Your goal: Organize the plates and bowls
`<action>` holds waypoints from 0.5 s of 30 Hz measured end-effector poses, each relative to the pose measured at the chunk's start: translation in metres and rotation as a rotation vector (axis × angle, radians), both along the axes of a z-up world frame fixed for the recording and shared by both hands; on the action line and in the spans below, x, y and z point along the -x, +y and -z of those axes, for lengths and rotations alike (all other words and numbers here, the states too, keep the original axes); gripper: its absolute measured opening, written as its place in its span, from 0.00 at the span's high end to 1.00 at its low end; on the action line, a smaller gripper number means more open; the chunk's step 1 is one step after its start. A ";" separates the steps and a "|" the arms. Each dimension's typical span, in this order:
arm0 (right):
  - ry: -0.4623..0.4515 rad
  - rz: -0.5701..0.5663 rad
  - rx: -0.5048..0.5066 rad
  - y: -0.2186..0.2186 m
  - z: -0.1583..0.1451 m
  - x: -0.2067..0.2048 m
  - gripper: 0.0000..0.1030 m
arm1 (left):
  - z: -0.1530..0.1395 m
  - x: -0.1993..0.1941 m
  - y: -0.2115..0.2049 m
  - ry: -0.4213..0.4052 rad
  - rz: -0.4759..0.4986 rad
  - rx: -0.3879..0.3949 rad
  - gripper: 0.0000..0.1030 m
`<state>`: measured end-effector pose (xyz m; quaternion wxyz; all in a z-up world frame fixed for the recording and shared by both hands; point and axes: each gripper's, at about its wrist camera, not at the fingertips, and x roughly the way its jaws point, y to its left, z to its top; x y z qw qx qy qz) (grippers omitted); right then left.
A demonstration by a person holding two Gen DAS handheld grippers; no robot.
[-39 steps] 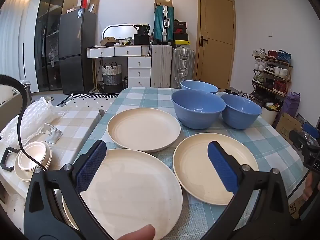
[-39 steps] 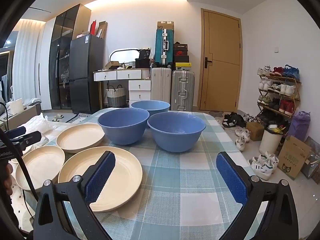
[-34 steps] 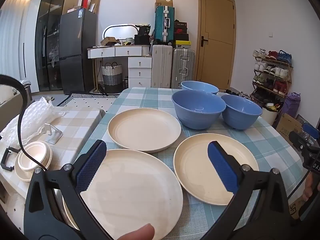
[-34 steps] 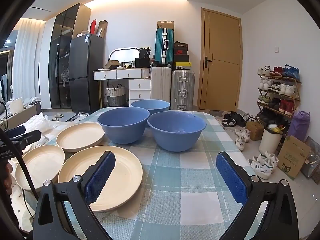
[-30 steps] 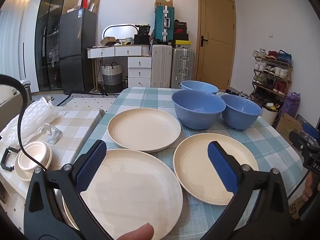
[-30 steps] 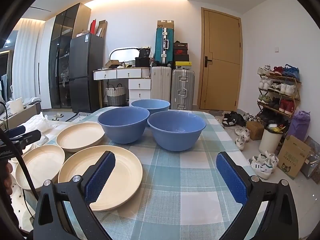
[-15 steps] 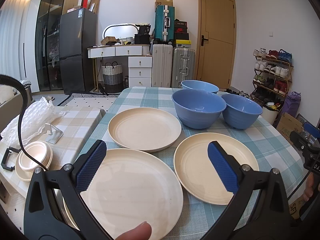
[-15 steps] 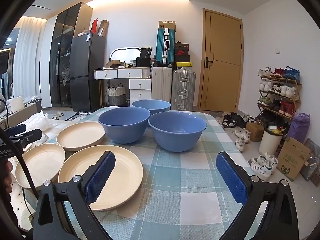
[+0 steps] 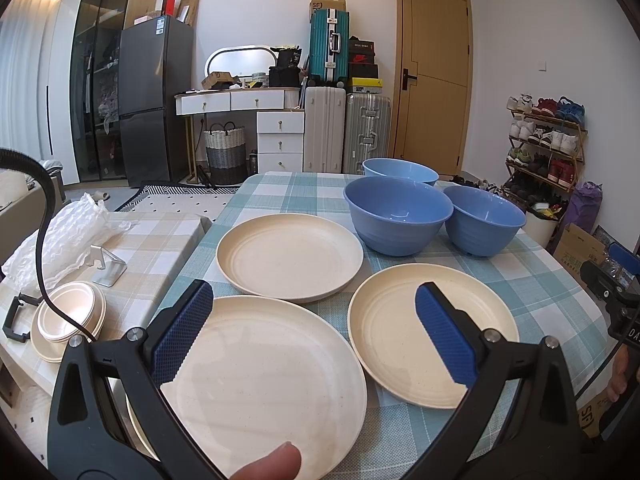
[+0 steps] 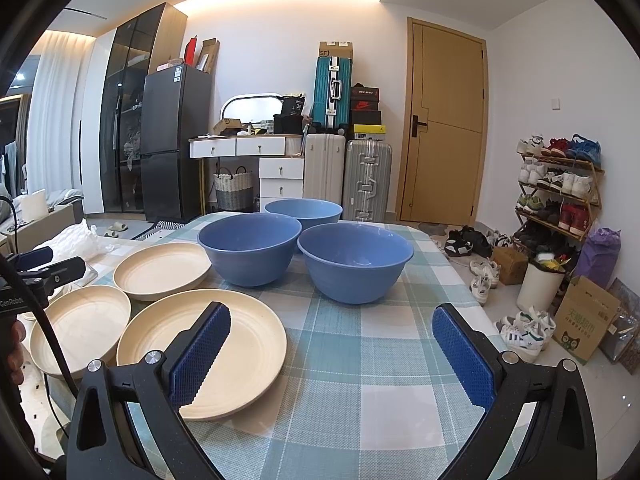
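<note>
Your left hand-held gripper (image 9: 310,330) hangs over the near left of the tabletop (image 9: 540,280), jaws spread wide, nothing between the blue pads. Your fingertip (image 9: 272,464) shows at the bottom edge of the left wrist view.

Your right hand-held gripper (image 10: 330,354) sits over the near right of the checked cloth, jaws equally wide, nothing held.

Plates, all cream, all flat on the cloth:
- nearest plate (image 9: 272,384), directly under your left gripper, its near rim reaching the table edge.
- right-hand plate (image 9: 396,332), just beside the nearest one; the left gripper's right pad overlaps it in view. In the right wrist view the same plate lies under the right gripper's left pad.
- far plate (image 9: 290,256), behind the other two, close to both; whether the rims touch cannot be told.

Bowls, all blue, upright, clustered at the far right of the tabletop:
- middle bowl (image 9: 398,214), just right of the far plate.
- right bowl (image 9: 484,220), close beside the middle bowl; contact cannot be told.
- back bowl (image 9: 400,170), behind those two, partly hidden by them.

Off to the left, a lower surface with a beige checked cloth (image 9: 160,240) carries a small stack of cream dishes (image 9: 66,324), a metal stand (image 9: 106,270) and bubble wrap (image 9: 64,236). A black cable (image 9: 40,248) arcs across that side.
</note>
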<state>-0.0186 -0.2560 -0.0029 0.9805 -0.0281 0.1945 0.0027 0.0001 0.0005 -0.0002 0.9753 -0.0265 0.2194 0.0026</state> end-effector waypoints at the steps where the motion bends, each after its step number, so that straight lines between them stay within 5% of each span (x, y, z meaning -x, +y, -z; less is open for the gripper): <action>1: 0.001 -0.001 0.000 0.000 0.000 0.000 0.00 | 0.000 0.000 0.000 0.001 0.000 0.000 0.02; 15: -0.001 0.001 0.001 -0.001 -0.002 0.001 0.00 | 0.000 0.000 0.000 0.003 0.000 -0.001 0.02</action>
